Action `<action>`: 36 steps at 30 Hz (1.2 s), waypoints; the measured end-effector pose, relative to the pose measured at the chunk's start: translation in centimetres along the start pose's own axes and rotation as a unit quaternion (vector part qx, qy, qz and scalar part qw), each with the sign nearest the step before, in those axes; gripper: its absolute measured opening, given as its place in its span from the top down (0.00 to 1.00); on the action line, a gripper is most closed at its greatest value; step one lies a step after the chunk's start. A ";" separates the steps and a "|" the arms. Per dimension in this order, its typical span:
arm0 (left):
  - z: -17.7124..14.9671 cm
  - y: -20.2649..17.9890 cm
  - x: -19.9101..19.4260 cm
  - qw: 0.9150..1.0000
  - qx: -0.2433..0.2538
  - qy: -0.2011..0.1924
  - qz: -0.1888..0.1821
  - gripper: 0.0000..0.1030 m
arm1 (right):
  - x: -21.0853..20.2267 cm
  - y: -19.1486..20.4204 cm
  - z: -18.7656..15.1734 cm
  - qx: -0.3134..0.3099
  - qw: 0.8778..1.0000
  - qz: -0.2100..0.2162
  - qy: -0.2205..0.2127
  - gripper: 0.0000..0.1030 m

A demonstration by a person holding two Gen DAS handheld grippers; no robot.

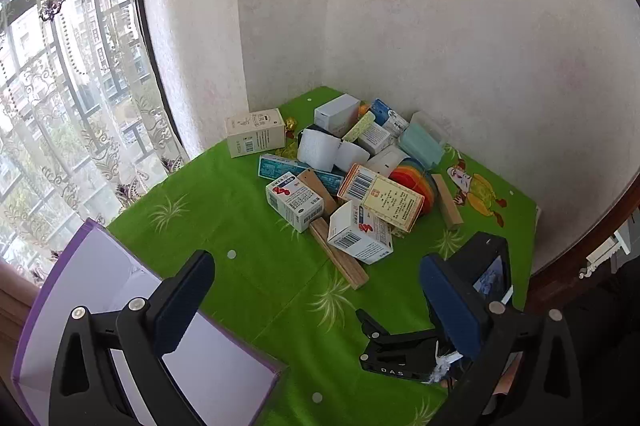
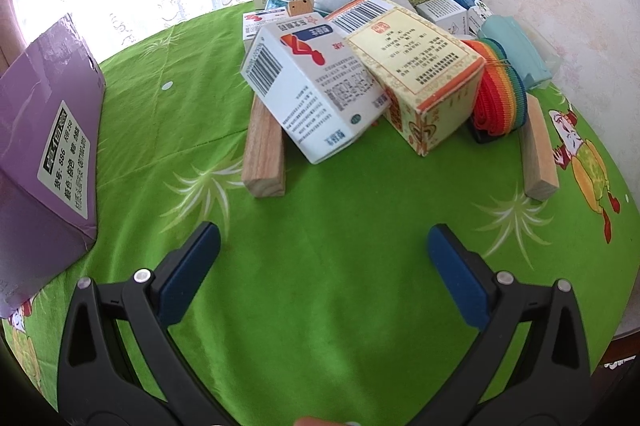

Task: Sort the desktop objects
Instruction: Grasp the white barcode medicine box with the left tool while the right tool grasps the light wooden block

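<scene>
A heap of small objects lies on the green cloth point(image 1: 248, 226) in the far corner: white medicine boxes point(image 1: 360, 232), a yellow box point(image 1: 382, 195), wooden blocks point(image 1: 340, 258), a rainbow strap roll point(image 1: 416, 181) and white foam point(image 1: 318, 149). My left gripper point(image 1: 316, 262) is open and empty, high above the cloth. My right gripper point(image 2: 324, 238) is open and empty, low over the cloth just before a white medicine box point(image 2: 312, 81), a yellow box point(image 2: 416, 65) and a wooden block point(image 2: 264, 153). It also shows in the left wrist view point(image 1: 400, 350).
An open purple box point(image 1: 120, 314) stands at the near left; its labelled side shows in the right wrist view point(image 2: 52, 129). A window with a lace curtain point(image 1: 60, 85) is at the left. Walls close the corner behind the heap. The table's right edge point(image 1: 536, 209) is near.
</scene>
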State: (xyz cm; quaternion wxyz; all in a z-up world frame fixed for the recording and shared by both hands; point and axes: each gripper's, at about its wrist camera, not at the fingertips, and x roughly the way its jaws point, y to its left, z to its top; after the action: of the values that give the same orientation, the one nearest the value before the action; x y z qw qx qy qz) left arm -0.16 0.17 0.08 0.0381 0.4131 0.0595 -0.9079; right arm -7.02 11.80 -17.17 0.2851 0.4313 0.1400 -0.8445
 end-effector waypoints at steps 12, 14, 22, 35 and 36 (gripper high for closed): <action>0.6 -1.9 1.1 0.997 -0.041 -0.066 0.018 0.00 | -3.8 -7.3 -0.9 0.005 0.998 -0.010 -0.066 0.00; 0.4 -2.8 1.5 0.997 -0.045 -0.062 0.016 0.00 | -4.0 -8.5 -0.7 0.001 0.997 -0.012 -0.076 0.00; -1.8 -5.6 5.3 0.994 -0.073 -0.066 0.051 0.01 | -3.3 -13.1 0.0 0.007 0.997 -0.009 -0.073 0.00; -4.4 -2.7 11.5 0.965 -0.259 -0.041 0.010 0.24 | -0.7 -15.1 1.1 -0.001 0.999 0.034 -0.038 0.19; -4.4 -2.6 11.8 0.963 -0.265 -0.040 0.010 0.24 | -0.4 -15.1 1.3 -0.001 0.999 0.035 -0.035 0.19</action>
State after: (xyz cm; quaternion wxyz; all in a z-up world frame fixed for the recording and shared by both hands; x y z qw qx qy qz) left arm -4.96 3.08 -11.51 0.1575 0.3522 0.2928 -0.8749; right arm -16.82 23.36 -16.22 0.3190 0.4060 0.1154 -0.8486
